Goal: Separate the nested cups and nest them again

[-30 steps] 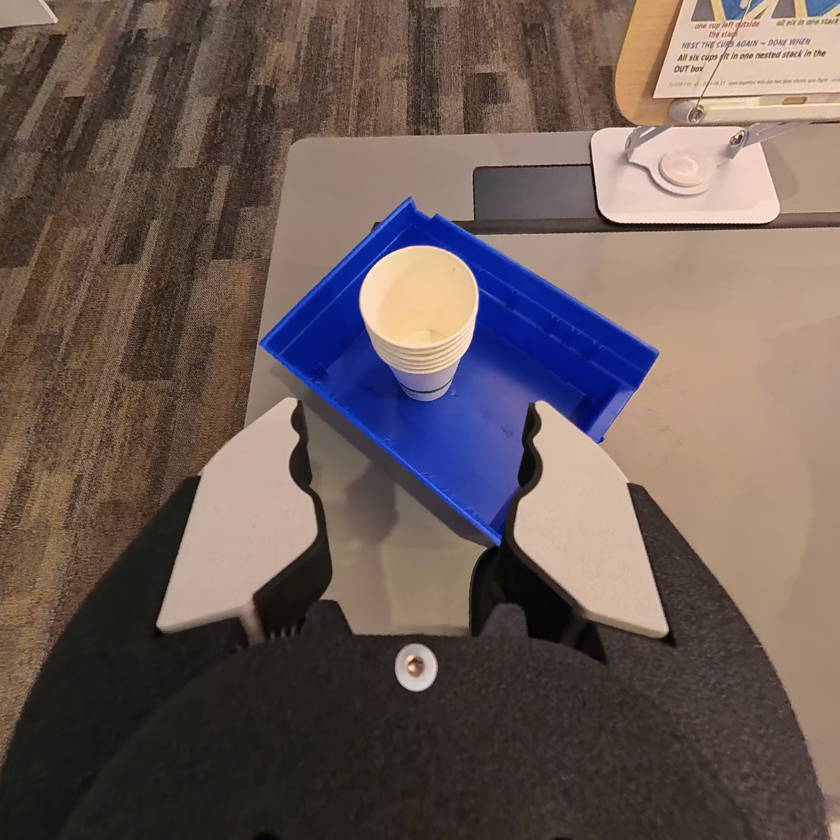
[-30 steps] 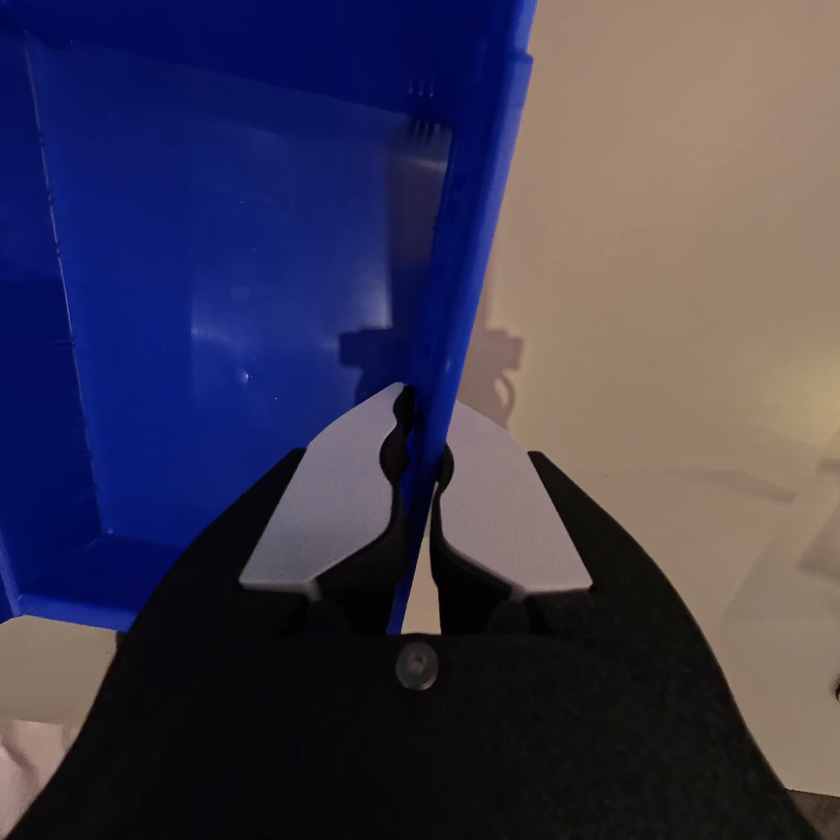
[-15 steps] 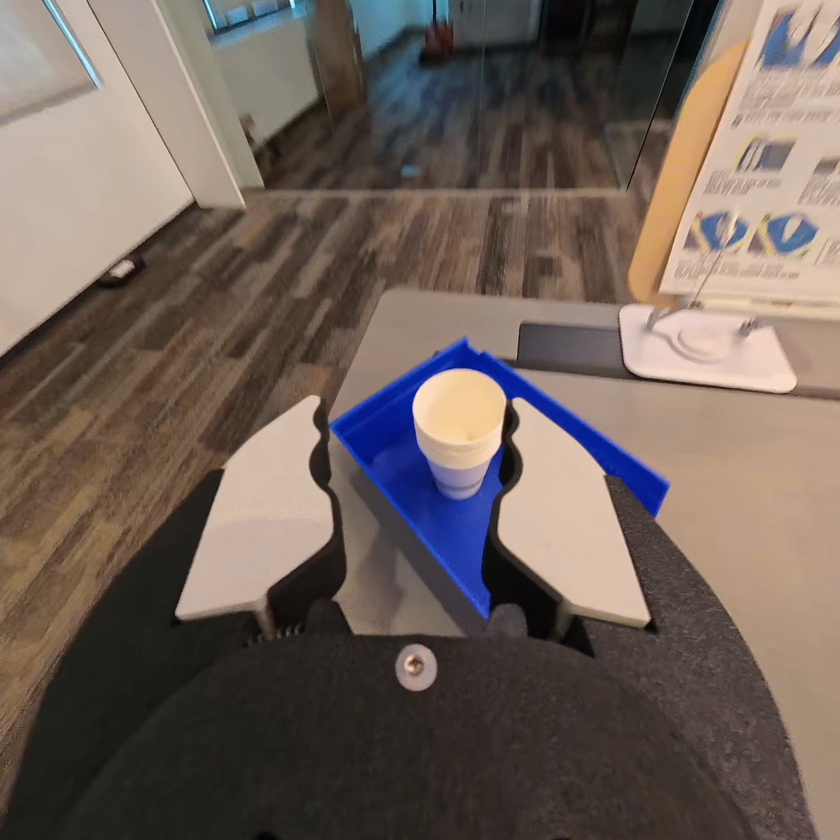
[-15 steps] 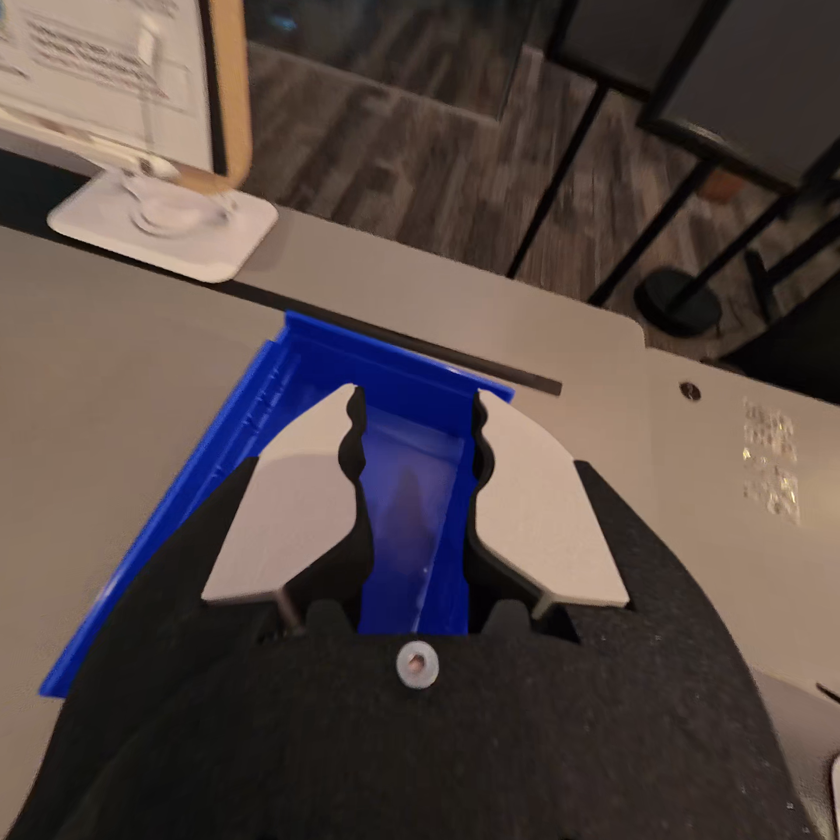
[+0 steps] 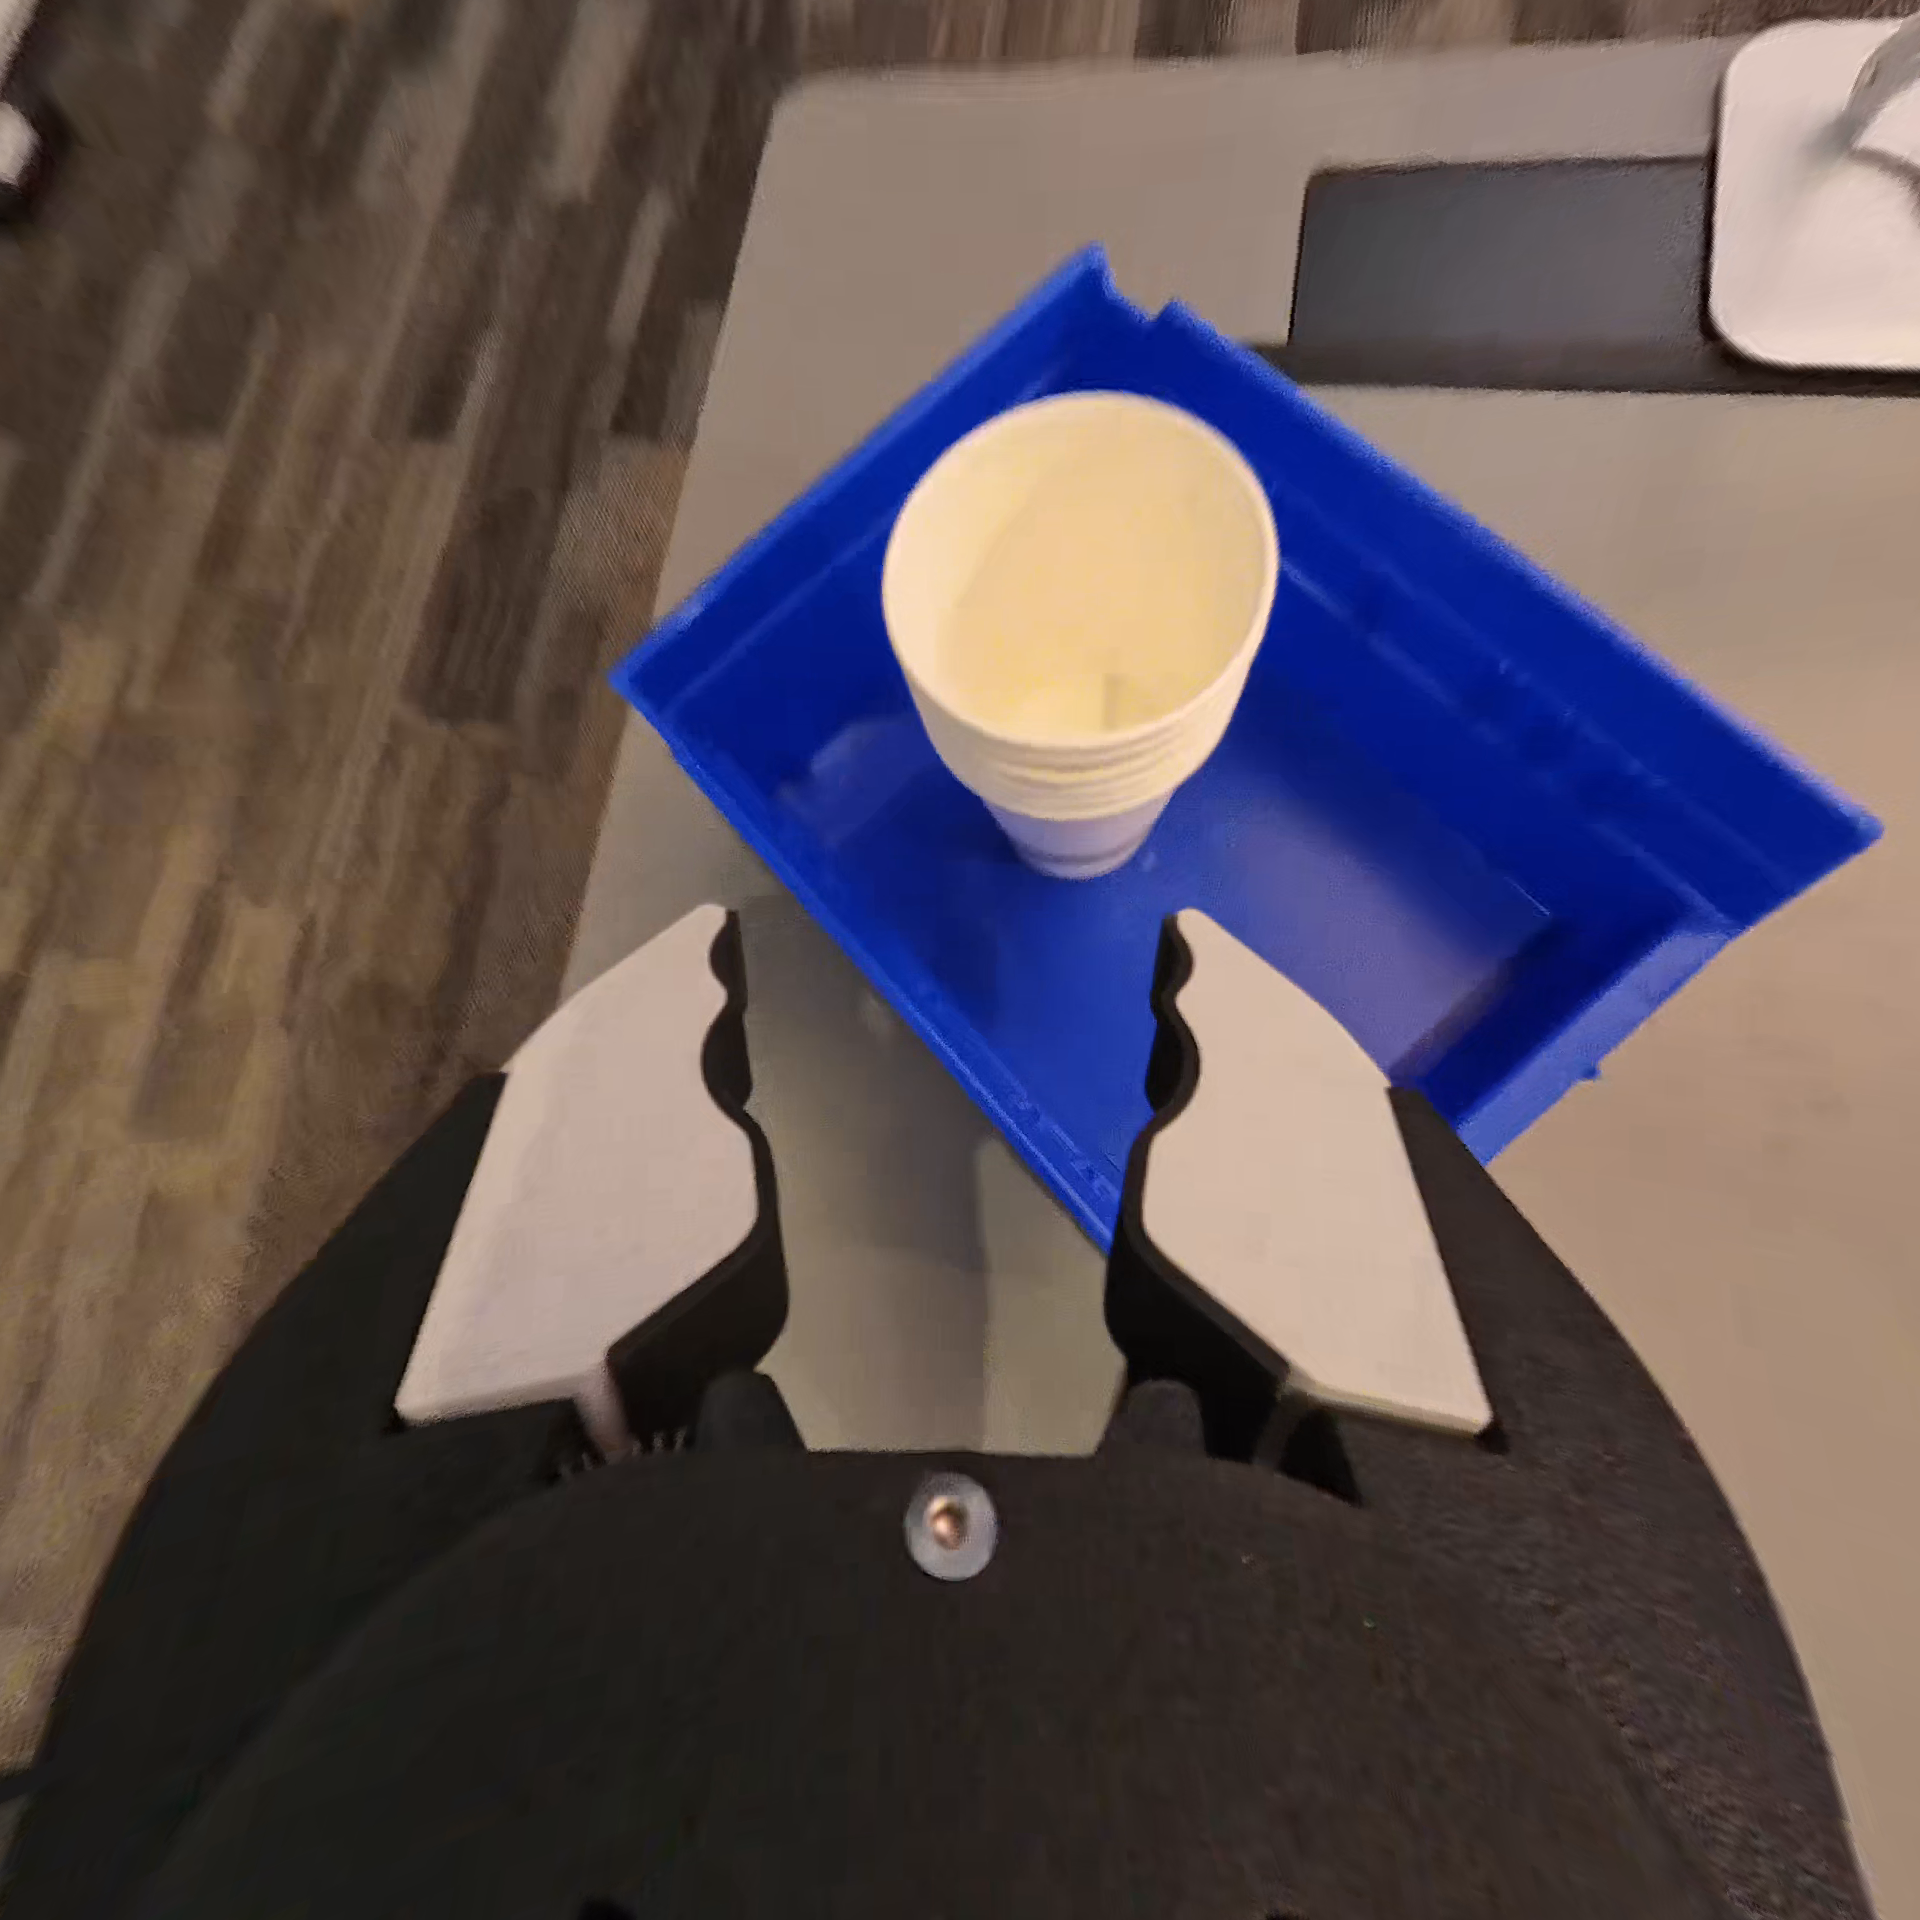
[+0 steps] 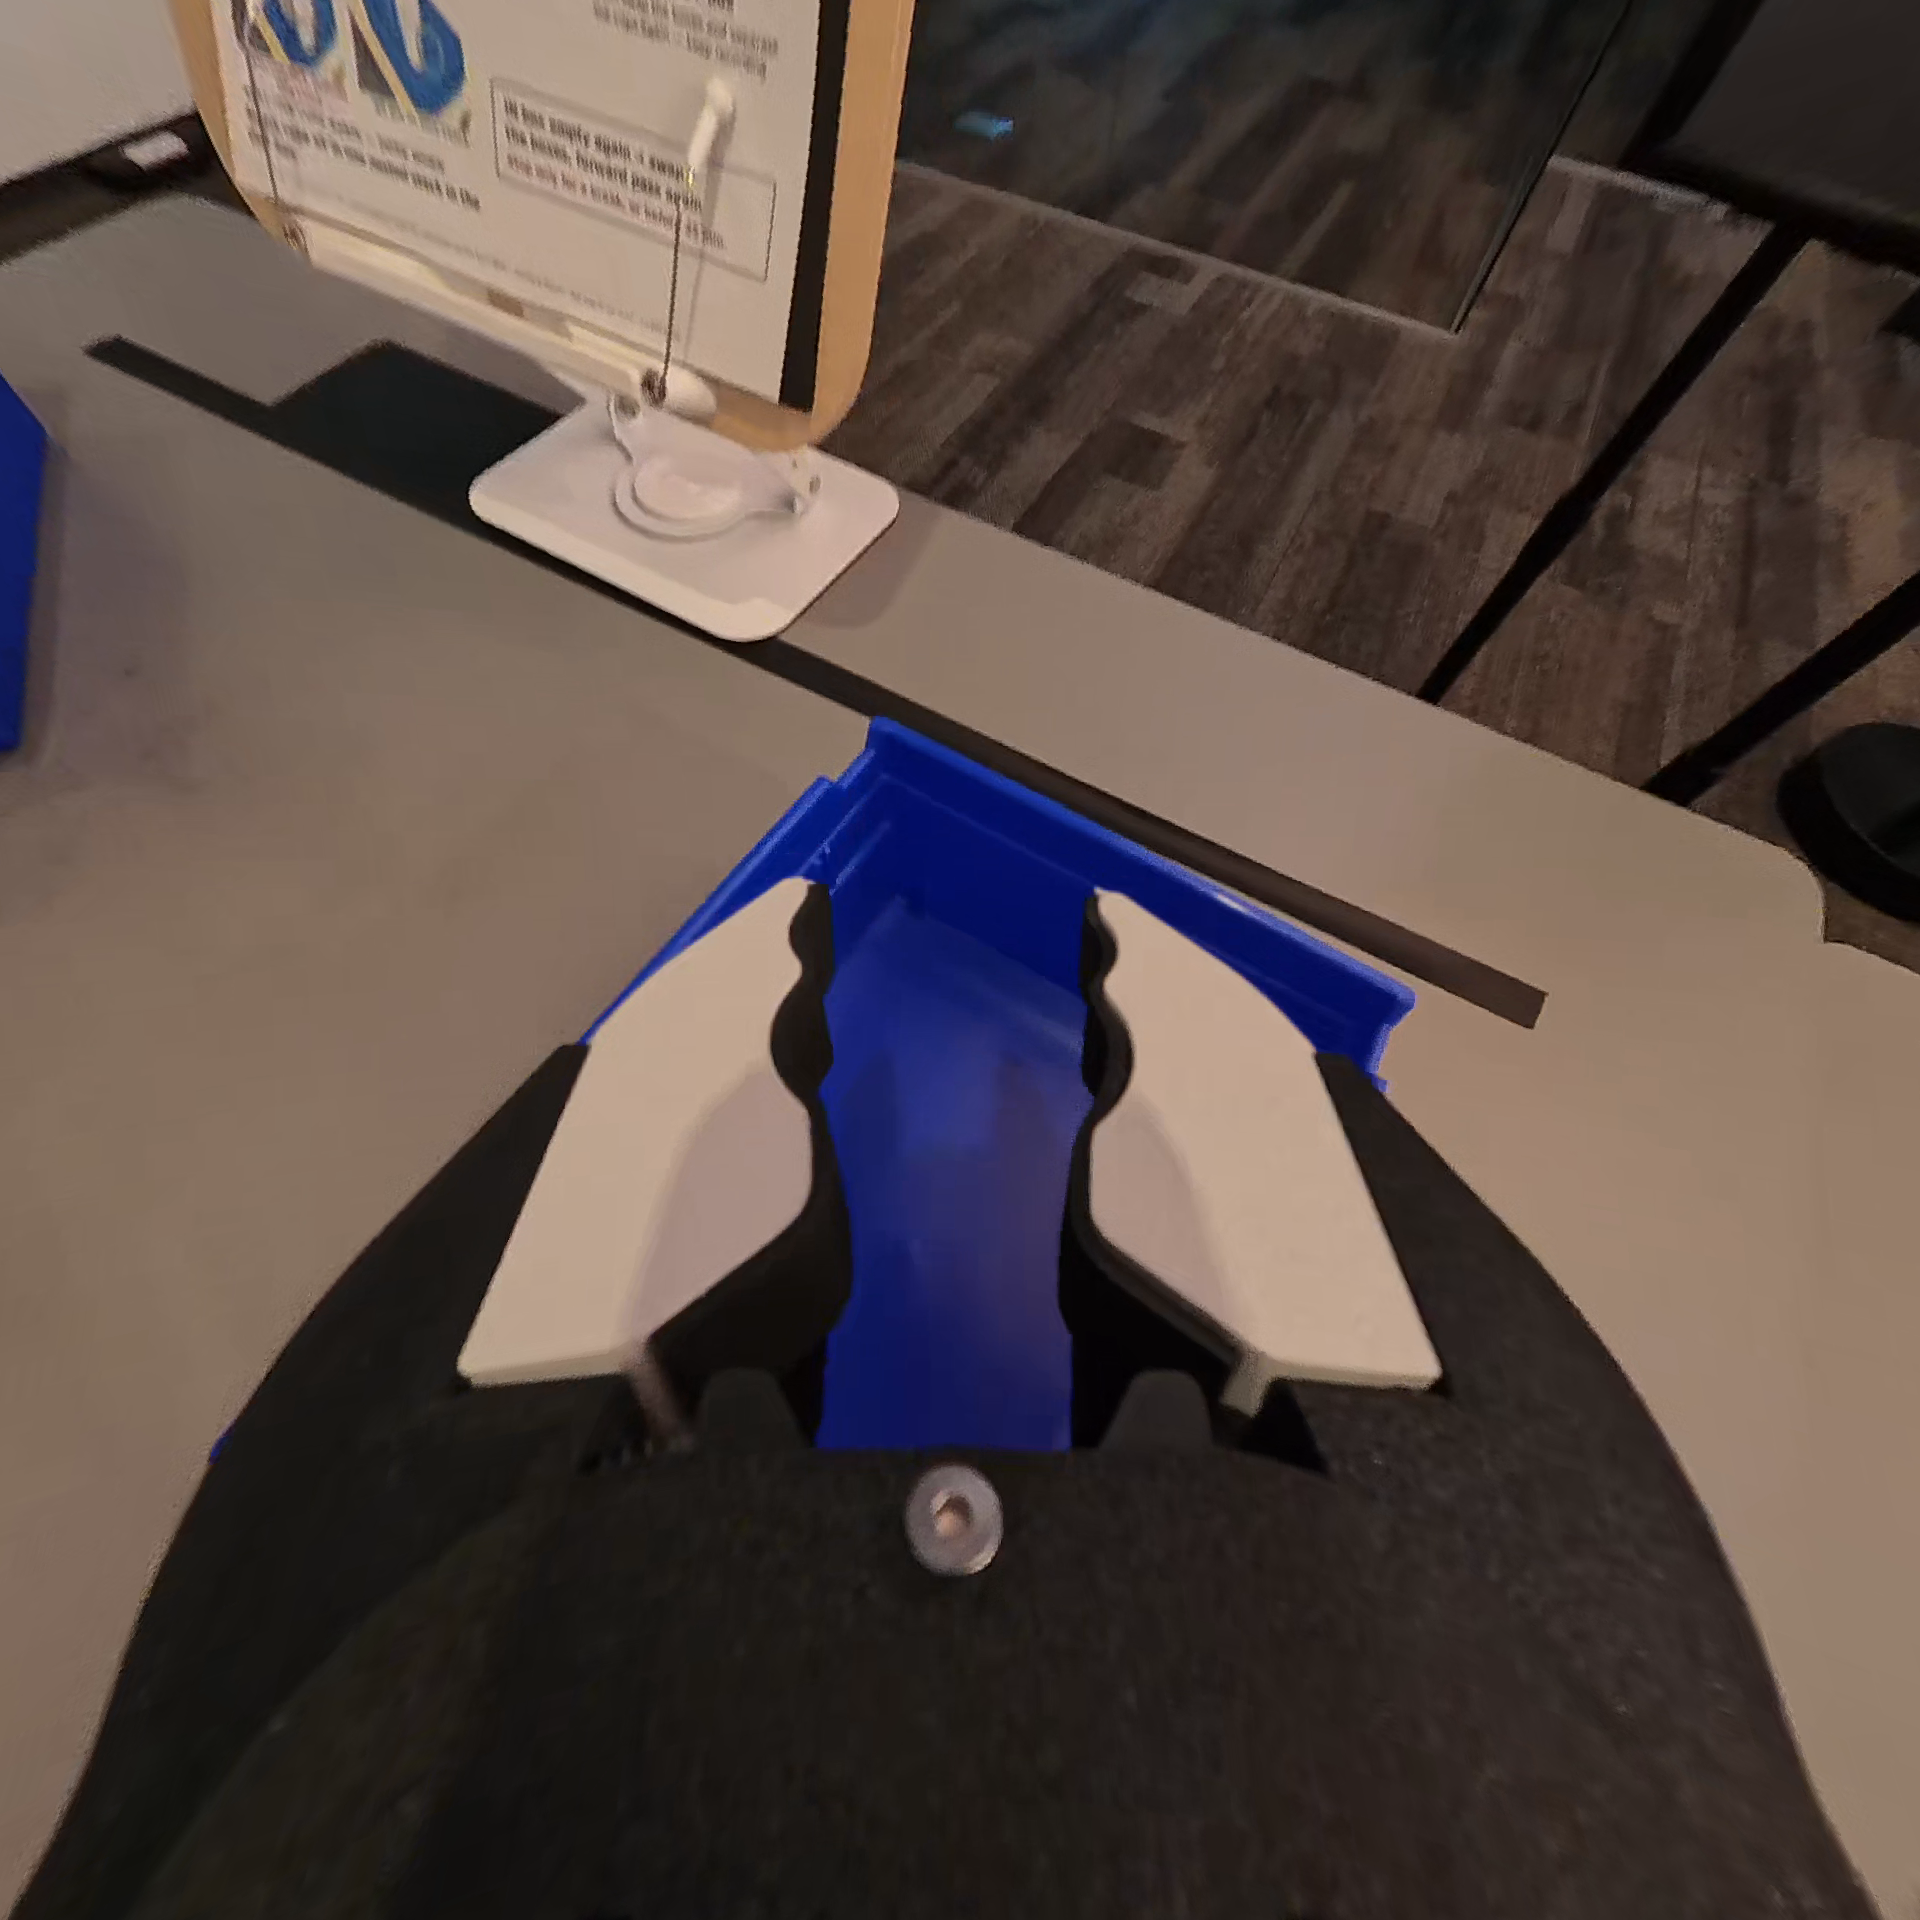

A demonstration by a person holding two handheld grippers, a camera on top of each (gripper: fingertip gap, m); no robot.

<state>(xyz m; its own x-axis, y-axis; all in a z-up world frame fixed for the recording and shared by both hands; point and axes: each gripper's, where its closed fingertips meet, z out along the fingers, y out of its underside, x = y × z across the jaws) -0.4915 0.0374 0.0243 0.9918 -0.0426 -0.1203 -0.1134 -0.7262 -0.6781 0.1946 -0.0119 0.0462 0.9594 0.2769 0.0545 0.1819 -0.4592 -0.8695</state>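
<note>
The right gripper (image 6: 951,904) has let go of the empty blue plastic bin (image 6: 1039,862) and gapes above it. The left gripper (image 5: 951,925), also gaping, has tipped down toward the nested white paper cups (image 5: 1081,634), upright in another blue bin (image 5: 1455,748) on the grey desk (image 5: 1662,1195); separation looks next.

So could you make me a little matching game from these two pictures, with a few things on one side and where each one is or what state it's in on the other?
Things:
1. stack of paper cups
2. left tongs
3. bin under the right tongs
4. white stand base

Places or states:
A. holds nothing, on the grey table
B. open, above the near edge of the bin with the cups
C. upright in a blue bin, nested together
D. at the table's far side, holding up a printed sheet

Pairs: 1-C, 2-B, 3-A, 4-D
</note>
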